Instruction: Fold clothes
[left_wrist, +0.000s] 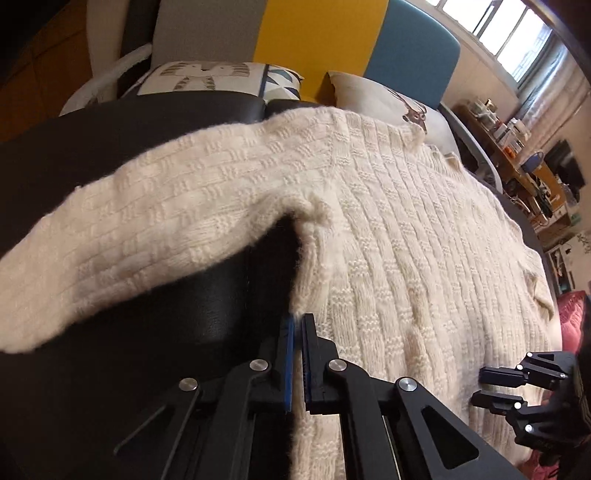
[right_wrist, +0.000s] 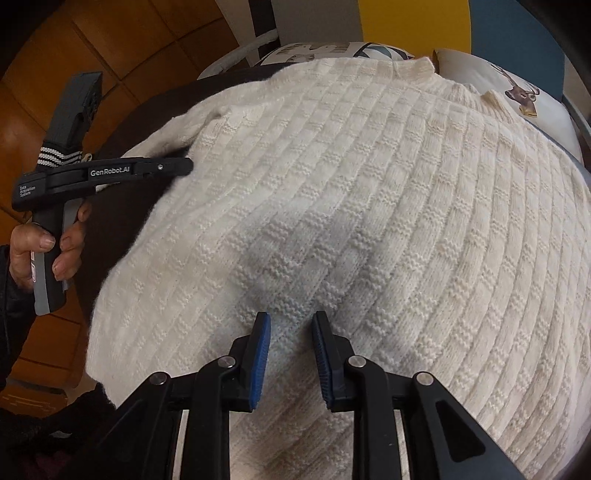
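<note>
Cream knit — a sweater (right_wrist: 351, 206) lies spread flat across a black padded surface (left_wrist: 92, 155), its neck toward the pillows (left_wrist: 391, 99). The left gripper (left_wrist: 297, 321) is clenched at the sweater's side edge below the sleeve (left_wrist: 129, 236), with no cloth visibly pinched. The right gripper (right_wrist: 290, 321) hovers over the body — jaws parted, empty.
</note>
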